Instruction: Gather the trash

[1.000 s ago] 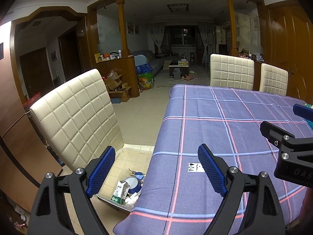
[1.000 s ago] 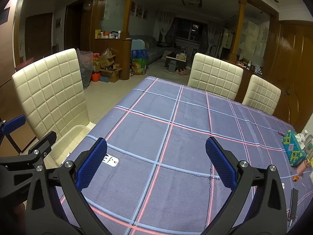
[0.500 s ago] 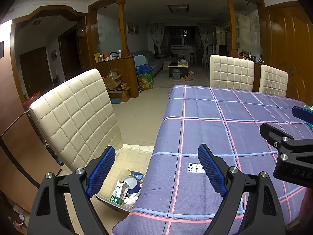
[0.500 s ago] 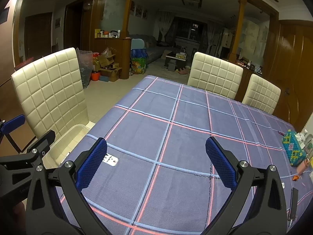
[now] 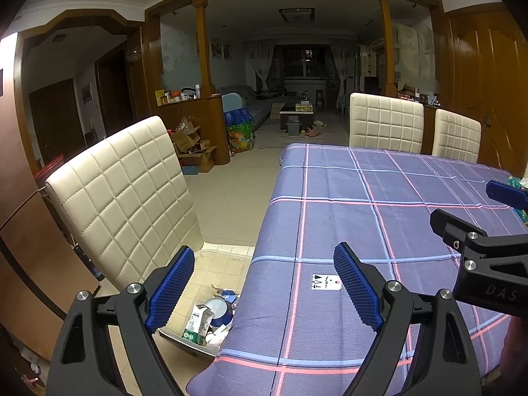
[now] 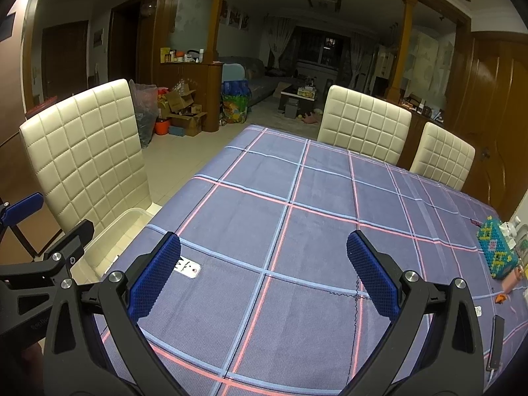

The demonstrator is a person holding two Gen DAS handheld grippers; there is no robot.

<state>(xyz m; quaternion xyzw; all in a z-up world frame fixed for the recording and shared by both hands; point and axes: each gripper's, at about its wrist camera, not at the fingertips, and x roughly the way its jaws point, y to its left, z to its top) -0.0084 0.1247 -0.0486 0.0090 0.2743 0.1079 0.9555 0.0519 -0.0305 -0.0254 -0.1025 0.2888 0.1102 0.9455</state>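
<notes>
Counting 3 chairs around the table: 1 chair on the left, 2 on the far side. 1 bin is sitting on the floor between that chair and the table, holding the trash: 1 carton, 1 round blue-rimmed lid, the rest too jumbled to count. The left gripper is hovering over the table's edge, fingers spread wide, gripping nothing. The right gripper is hovering over the cloth, likewise spread and gripping nothing. The table is hiding part of the bin.
</notes>
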